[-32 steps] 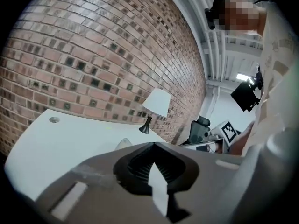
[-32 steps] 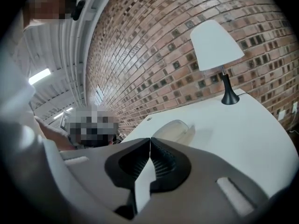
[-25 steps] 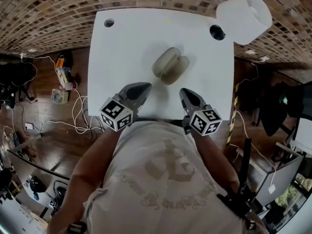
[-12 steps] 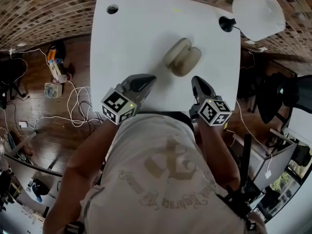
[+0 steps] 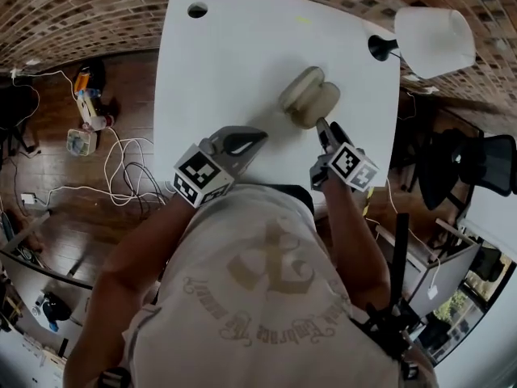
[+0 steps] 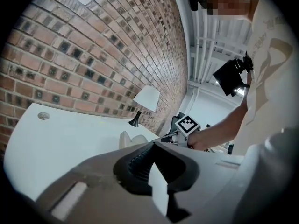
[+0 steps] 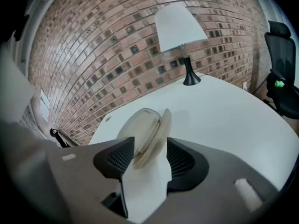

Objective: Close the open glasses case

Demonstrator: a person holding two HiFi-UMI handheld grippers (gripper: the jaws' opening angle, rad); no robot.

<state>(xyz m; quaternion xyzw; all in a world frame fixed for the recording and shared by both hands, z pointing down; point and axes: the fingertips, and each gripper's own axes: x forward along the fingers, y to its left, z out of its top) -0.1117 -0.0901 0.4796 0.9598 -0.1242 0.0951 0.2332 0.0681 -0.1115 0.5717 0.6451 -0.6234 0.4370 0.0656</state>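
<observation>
The beige glasses case lies on the white table, its two shells apart in a narrow V. In the right gripper view the case stands edge-on with its near end between the two ribbed pads. My right gripper points down at it and its jaws are opening; the pads stand beside the shells without pressing them. My left gripper hovers over the table's near edge, left of the case, jaws together and empty. The left gripper view shows the case beyond its tips.
A lamp with a white shade and black base stands at the table's far right corner. A round cable hole is at the far left corner. Cables lie on the wooden floor to the left; a black chair stands to the right.
My right gripper moved forward and down to the case's near end, and its jaws went from shut to wide apart. The left gripper barely shifted.
</observation>
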